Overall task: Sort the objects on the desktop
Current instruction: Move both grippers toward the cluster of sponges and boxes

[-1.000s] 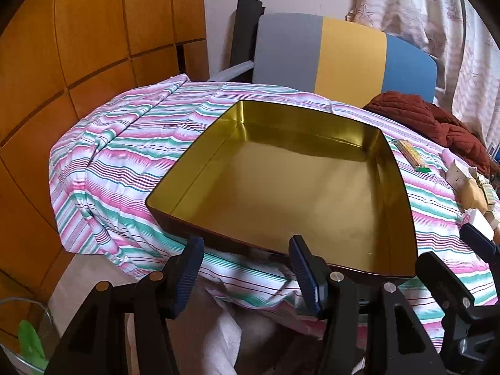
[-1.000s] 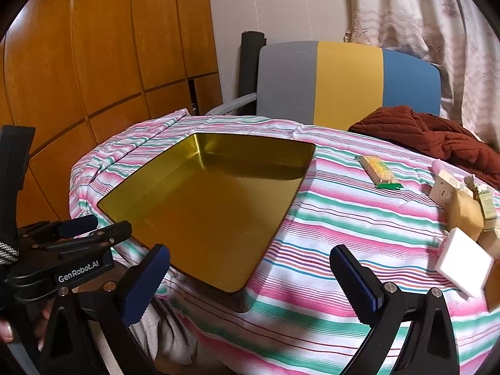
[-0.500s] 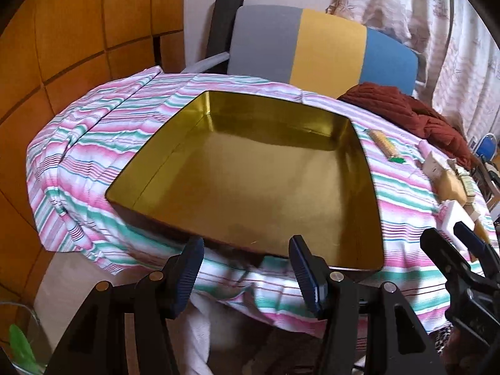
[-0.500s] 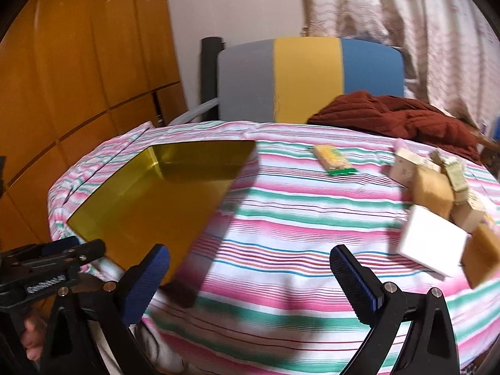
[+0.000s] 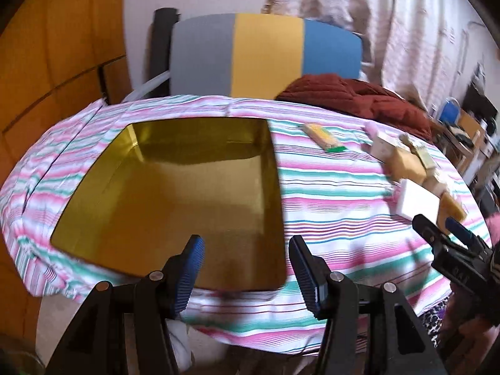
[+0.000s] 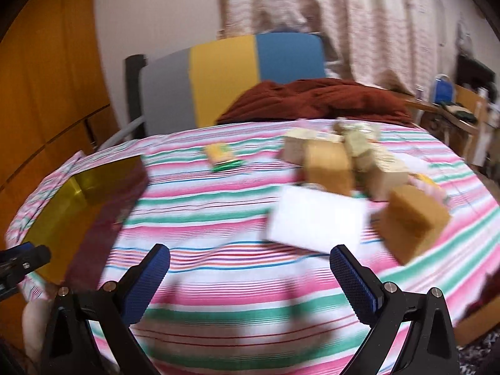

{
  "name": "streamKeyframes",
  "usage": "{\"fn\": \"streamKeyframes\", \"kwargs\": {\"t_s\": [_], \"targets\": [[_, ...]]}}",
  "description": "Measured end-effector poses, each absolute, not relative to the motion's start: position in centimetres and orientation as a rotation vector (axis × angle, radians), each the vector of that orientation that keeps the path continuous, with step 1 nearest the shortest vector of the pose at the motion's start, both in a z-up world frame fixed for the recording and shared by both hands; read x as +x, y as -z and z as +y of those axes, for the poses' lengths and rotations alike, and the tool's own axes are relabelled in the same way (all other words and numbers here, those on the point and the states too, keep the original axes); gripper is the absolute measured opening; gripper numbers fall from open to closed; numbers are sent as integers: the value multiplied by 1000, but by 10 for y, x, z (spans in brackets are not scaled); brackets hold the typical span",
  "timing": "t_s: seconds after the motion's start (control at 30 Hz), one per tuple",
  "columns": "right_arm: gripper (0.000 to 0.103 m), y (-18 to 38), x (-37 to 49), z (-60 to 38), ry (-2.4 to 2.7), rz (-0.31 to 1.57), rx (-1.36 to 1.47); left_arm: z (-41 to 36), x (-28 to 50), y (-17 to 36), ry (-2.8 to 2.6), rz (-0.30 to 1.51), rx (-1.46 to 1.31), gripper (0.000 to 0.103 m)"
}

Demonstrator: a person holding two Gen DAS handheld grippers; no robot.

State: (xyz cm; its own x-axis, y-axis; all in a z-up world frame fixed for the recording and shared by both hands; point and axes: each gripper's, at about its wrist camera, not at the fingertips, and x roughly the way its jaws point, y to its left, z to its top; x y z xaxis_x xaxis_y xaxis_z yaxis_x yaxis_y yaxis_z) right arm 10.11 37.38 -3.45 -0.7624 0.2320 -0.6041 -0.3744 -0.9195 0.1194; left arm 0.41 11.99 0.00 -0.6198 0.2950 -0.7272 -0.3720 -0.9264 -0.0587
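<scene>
Boxes [image 6: 328,168] cluster far right of the gold tray [image 5: 175,193] (blurred); left gripper [image 5: 247,268] and right gripper [image 6: 250,281] gape, holding nothing.

Both wrist views face the striped table [image 5: 328,206], sharing its tin [image 6: 62,215].

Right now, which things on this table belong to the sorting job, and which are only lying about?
For the job:
- gold tray, nothing in it
- white box
- tan blocks
- yellow packet
- left gripper and right gripper, both open

Only lying about:
- red garment
- chair
- striped cloth
</scene>
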Motion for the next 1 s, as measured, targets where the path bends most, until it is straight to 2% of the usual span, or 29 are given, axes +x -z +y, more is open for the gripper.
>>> {"fn": "streamKeyframes", "kwargs": {"t_s": [0.17,0.53,0.67,0.83,1.0], "targets": [[103,49,104,416,-2578,423,-879,160,4,0,-2435,181,-1059,58],[102,68,85,464,-2532,466,-929,259,-12,25,-2251,308,-1015,58],[100,74,79,464,-2564,499,-968,273,-16,32,-2258,360,-1005,58],[99,68,89,441,-2740,571,-980,272,-25,38,-2261,337,-1031,58],[99,52,106,445,-2716,453,-841,275,-32,40,-2236,287,-1059,58]]}}
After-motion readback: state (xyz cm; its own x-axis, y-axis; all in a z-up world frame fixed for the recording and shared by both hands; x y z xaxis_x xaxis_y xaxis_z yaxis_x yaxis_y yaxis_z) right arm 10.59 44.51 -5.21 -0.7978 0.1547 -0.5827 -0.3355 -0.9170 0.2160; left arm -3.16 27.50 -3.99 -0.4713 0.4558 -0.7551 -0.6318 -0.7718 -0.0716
